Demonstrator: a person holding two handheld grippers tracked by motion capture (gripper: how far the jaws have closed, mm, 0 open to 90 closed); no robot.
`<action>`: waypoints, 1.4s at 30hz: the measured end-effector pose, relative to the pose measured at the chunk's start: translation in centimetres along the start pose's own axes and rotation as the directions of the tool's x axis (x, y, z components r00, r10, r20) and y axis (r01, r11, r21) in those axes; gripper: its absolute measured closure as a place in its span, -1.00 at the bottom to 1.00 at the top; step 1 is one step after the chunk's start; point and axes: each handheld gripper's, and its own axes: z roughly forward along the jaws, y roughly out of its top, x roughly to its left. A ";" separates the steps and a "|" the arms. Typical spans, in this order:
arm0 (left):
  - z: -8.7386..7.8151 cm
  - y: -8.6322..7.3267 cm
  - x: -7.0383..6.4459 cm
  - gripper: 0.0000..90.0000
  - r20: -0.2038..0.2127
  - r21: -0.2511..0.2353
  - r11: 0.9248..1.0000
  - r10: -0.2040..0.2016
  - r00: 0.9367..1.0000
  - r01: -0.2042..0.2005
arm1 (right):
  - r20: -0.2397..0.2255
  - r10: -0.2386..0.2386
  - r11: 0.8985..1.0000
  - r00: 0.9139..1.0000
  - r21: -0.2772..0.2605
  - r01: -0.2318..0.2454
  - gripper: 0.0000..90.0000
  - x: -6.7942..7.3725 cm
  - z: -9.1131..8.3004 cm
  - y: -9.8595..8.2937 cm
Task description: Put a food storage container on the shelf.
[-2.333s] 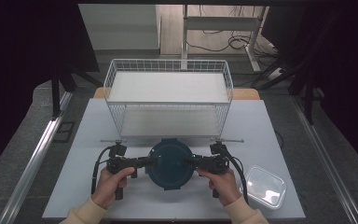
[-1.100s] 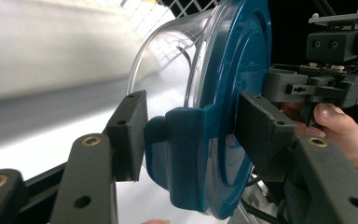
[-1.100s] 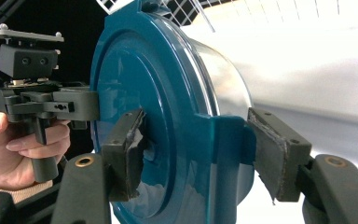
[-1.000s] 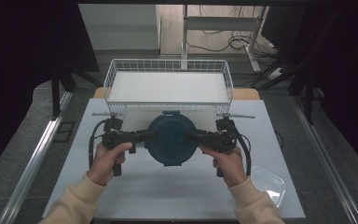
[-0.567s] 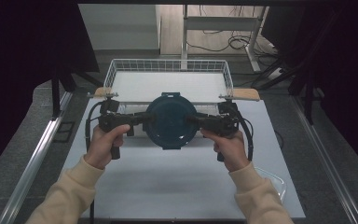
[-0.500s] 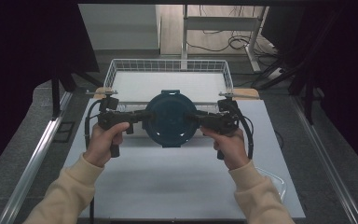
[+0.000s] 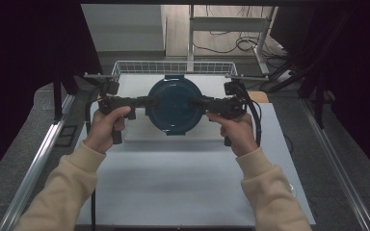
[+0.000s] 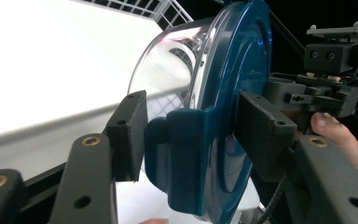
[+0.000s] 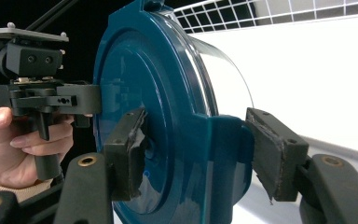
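A round container (image 7: 176,108) with a dark blue lid and a clear body hangs in the air between both grippers, over the front of the wire basket (image 7: 173,65). My left gripper (image 7: 151,102) is shut on the blue latch at its left edge, seen close up in the left gripper view with the latch (image 8: 186,144) between the jaws of the left gripper (image 8: 191,135). My right gripper (image 7: 197,103) is shut on the opposite latch; the right gripper view shows the lid (image 9: 135,93) clamped in the right gripper (image 9: 196,154). The lid faces the person.
The white table (image 7: 173,183) stretches in front of the basket. The basket has a white floor and low wire walls (image 9: 261,11). Dark stands and cables flank the table, and a metal rail (image 7: 38,163) runs along its left side.
Both grippers have lifted the container off the table and carried it up and forward, from in front of the basket to above its near part.
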 end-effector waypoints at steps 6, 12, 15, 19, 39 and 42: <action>0.3 2.5 0.5 0.00 -0.011 -0.001 1.000 -0.005 1.000 0.005 | -0.016 0.027 1.000 1.000 0.011 -0.026 -0.09 -0.8 0.8 2.2; 1.1 4.4 1.9 0.00 0.006 0.006 1.000 -0.028 1.000 0.028 | 0.003 0.027 0.999 1.000 0.019 -0.028 -0.09 -1.5 1.6 4.1; 1.5 5.2 2.7 0.00 0.013 0.003 0.999 -0.046 0.999 0.046 | 0.011 0.034 0.999 0.999 0.024 -0.034 -0.09 -1.8 2.0 5.0; 2.3 5.8 3.8 0.00 0.019 0.003 0.995 -0.097 0.995 0.097 | 0.022 0.056 0.997 0.998 0.045 -0.057 -0.09 -2.7 2.8 6.2; 5.1 7.0 6.8 -0.02 -0.049 0.020 0.968 -0.250 0.967 0.251 | 0.010 0.301 0.951 0.954 0.072 -0.301 -0.10 -7.8 6.0 7.2; 5.6 7.2 7.0 -0.02 -0.056 0.014 0.963 -0.266 0.962 0.267 | 0.007 0.333 0.941 0.943 0.069 -0.333 -0.10 -8.5 6.2 7.1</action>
